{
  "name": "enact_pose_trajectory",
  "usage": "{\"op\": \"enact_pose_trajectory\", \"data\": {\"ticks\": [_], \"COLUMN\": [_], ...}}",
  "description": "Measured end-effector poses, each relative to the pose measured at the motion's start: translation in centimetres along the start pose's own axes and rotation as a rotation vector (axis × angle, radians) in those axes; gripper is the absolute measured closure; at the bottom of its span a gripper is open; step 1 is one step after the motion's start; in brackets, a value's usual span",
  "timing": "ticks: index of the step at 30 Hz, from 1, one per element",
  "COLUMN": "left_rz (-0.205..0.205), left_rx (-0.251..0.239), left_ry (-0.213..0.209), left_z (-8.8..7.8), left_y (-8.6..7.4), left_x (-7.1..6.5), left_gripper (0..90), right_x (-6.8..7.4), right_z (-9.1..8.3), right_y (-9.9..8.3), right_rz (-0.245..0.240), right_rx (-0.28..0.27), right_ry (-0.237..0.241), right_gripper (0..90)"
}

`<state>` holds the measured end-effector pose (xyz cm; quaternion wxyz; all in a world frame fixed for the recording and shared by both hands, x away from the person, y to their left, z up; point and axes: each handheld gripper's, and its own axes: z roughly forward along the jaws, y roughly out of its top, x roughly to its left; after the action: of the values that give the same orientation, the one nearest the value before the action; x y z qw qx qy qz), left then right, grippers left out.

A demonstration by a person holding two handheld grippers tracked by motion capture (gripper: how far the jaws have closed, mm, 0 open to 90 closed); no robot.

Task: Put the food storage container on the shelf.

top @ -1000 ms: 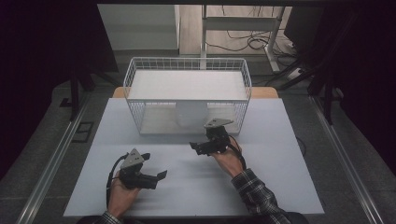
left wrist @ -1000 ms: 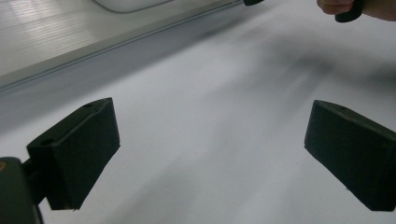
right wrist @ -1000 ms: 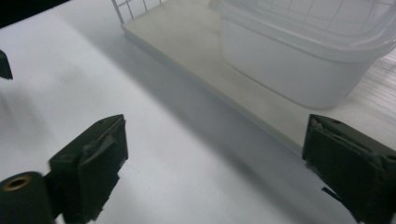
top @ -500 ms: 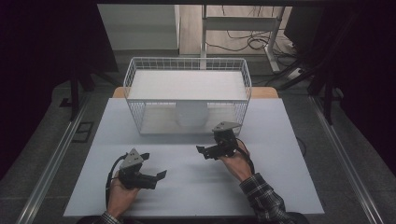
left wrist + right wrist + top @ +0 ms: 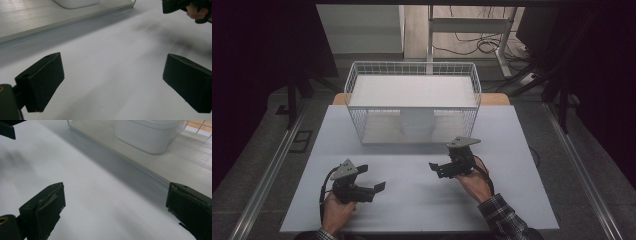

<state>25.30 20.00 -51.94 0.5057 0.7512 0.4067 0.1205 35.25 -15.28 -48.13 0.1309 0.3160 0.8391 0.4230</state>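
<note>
Largest first: white bench (image 5: 512, 165), bare under both tools. Ahead of the right hand-held gripper (image 5: 438, 169), a white wire basket (image 5: 412, 70) standing on the far half, with a pale board as its floor. Inside, on that board, a white plastic tub (image 5: 416, 122), seen close in the right gripper view (image 5: 150, 135) just beyond the jaws and a little to their right, well apart from them. Probably light and thin-walled, smooth and somewhat slippery, liable to flex if squeezed hard; contents not visible, so weight uncertain. Best taken at the rim, one jaw inside and one outside, or across the body if the width allows; reached from above, over the wire wall. Right hand-held gripper spread wide, holding nothing. Left hand-held gripper (image 5: 378, 187) likewise spread wide and empty, low over the bench, farther from the tub.
</note>
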Motion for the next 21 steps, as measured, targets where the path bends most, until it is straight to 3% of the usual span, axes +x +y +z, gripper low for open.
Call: {"op": "enact_pose_trajectory", "data": {"ticks": [11,21], "left_rz": [0.055,0.038], "left_rx": [0.040,0.050], "left_ry": [0.043,0.052], "left_z": [-0.1,-0.6], "left_y": [-0.5,-0.6], "left_x": [-0.4,-0.3], "left_gripper": [3.5,3.5], "right_x": [1.2,1.3], "right_z": [-1.5,-3.0], "right_y": [-1.3,-2.6], "right_rz": [-0.025,-0.019], "right_rx": [0.018,0.034], "right_ry": [-0.018,-0.036], "right_gripper": [2.3,1.2]}}
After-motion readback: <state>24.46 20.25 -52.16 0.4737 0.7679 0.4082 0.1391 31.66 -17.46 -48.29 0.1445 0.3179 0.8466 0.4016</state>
